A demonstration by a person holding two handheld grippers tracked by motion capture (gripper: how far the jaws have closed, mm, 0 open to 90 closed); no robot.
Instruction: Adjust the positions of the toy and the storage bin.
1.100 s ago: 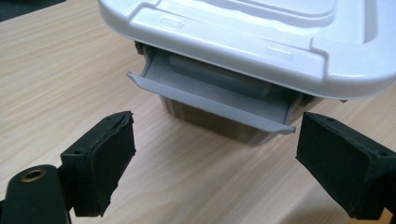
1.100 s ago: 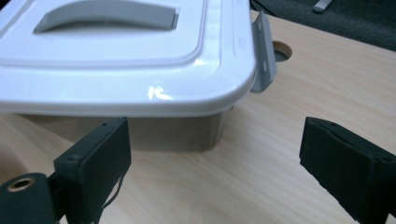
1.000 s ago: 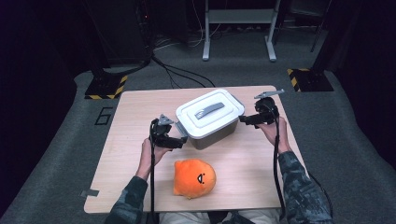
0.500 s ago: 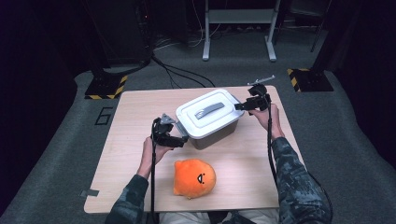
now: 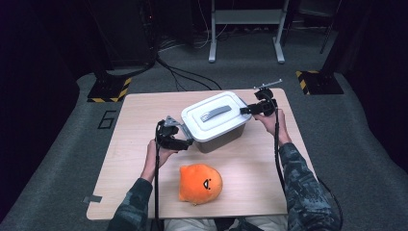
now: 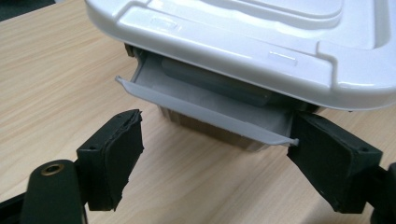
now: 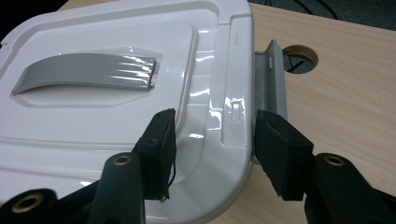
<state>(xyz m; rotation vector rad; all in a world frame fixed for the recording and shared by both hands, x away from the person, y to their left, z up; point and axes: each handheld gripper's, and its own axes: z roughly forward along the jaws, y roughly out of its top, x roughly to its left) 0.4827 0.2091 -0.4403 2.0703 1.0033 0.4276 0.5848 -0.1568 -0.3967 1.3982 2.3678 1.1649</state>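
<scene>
A grey box with a white lid [image 5: 216, 120] and a grey handle [image 7: 86, 70] stands mid-table. My left gripper [image 5: 175, 138] is at the box's near-left end. In the left gripper view its jaws [image 6: 219, 163] have just been closing and stand open on either side of the flipped-out grey latch [image 6: 205, 112]; the right pad [image 6: 327, 158] is at the latch's end. My right gripper [image 5: 255, 108] is at the far-right end. Its jaws [image 7: 215, 149] have just been closing and straddle the lid's rim [image 7: 233, 116] and that end's latch [image 7: 273, 70], one pad [image 7: 161, 140] over the lid.
An orange plush toy [image 5: 199, 183] lies on the wooden table [image 5: 144, 106] near the front edge, between the person's forearms. A round cable hole [image 7: 299, 56] is in the tabletop beyond the box. Stands and cables sit on the floor behind the table.
The right gripper has moved left to the box's end and its jaws have narrowed around the lid's rim. The left gripper has stayed in place.
</scene>
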